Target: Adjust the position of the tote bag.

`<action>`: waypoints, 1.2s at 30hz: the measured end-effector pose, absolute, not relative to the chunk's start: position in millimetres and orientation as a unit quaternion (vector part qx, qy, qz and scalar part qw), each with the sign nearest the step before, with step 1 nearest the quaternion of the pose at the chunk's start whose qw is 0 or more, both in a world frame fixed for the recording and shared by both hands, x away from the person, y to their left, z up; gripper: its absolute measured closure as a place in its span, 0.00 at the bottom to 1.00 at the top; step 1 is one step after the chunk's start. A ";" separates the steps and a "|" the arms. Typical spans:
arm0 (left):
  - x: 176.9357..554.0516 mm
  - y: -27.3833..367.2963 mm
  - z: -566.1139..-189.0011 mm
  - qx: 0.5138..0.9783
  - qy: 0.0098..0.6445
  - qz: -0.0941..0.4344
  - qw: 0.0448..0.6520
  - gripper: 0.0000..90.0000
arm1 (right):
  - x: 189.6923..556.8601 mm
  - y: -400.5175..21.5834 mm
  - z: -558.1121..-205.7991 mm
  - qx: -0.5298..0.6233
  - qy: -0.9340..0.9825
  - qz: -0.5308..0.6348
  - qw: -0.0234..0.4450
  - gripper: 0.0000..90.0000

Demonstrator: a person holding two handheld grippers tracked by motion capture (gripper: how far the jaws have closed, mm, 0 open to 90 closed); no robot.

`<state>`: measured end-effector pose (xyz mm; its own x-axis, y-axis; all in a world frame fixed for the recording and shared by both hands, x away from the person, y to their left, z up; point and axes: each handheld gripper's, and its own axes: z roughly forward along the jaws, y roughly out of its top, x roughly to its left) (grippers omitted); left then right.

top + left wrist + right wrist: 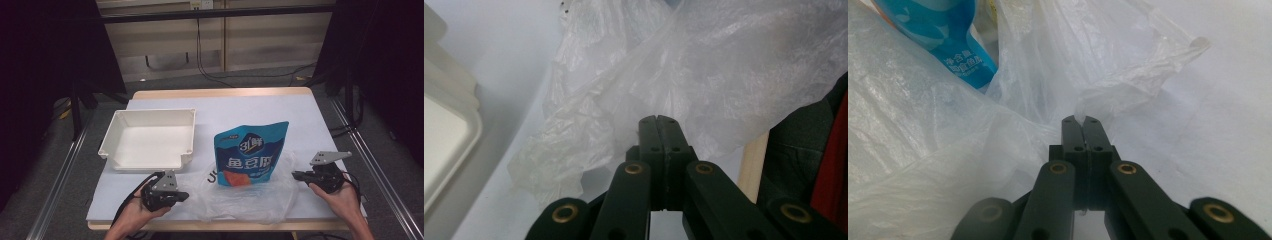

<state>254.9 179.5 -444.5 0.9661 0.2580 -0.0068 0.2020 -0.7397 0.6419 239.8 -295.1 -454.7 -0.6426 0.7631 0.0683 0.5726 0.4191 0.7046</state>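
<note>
A person stands at the near edge of a white-covered table (280, 107), a two-jaw claw in each hand. In the middle of the table, a blue snack pouch (251, 152) stands upright inside a thin, clear plastic bag (250, 197) that lies crumpled around its base and spreads toward the near edge. An empty white tray (150, 137) sits at about ten o'clock from the pouch, apart from the bag.

The left claw (186, 196) lies low at the bag's eight o'clock corner, its jaws pressed together. In the left gripper view the tips (660, 121) sit against the wrinkled film, though I cannot tell whether any film is pinched between them. The right claw (295, 175) is at the bag's three o'clock side, jaws likewise closed. In the right gripper view a fold of the plastic rises right at the tips (1081, 123), and it looks nipped there (the film is too sheer to be sure).

My reading is that the bag's mouth is being gathered from both sides, either to bare the pouch or to lift bag and pouch together. The next move calls for a firm pinch on each edge and a slow, even pull, since uneven tension could topple the standing pouch.
</note>
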 end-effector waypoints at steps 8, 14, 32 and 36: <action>260.2 178.4 -454.4 0.935 0.126 0.037 0.329 1.00 | 241.7 -294.0 -463.3 0.403 0.838 0.347 0.123 1.00; 259.4 175.5 -462.4 0.942 0.126 0.034 0.309 1.00 | 244.3 -286.5 -471.7 0.393 0.854 0.314 0.129 1.00; 256.2 182.5 -458.1 0.925 0.152 0.034 0.346 0.88 | 238.4 -294.5 -463.1 0.394 0.838 0.352 0.135 0.84; 252.4 190.0 -447.2 0.912 0.164 0.041 0.374 0.75 | 234.1 -305.1 -453.0 0.400 0.822 0.380 0.142 0.68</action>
<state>252.4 190.0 -447.2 0.9430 0.3294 -0.0476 0.2679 -0.6662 0.6960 234.1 -305.1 -453.0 -0.6388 0.7661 0.0707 0.5497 0.3902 0.7386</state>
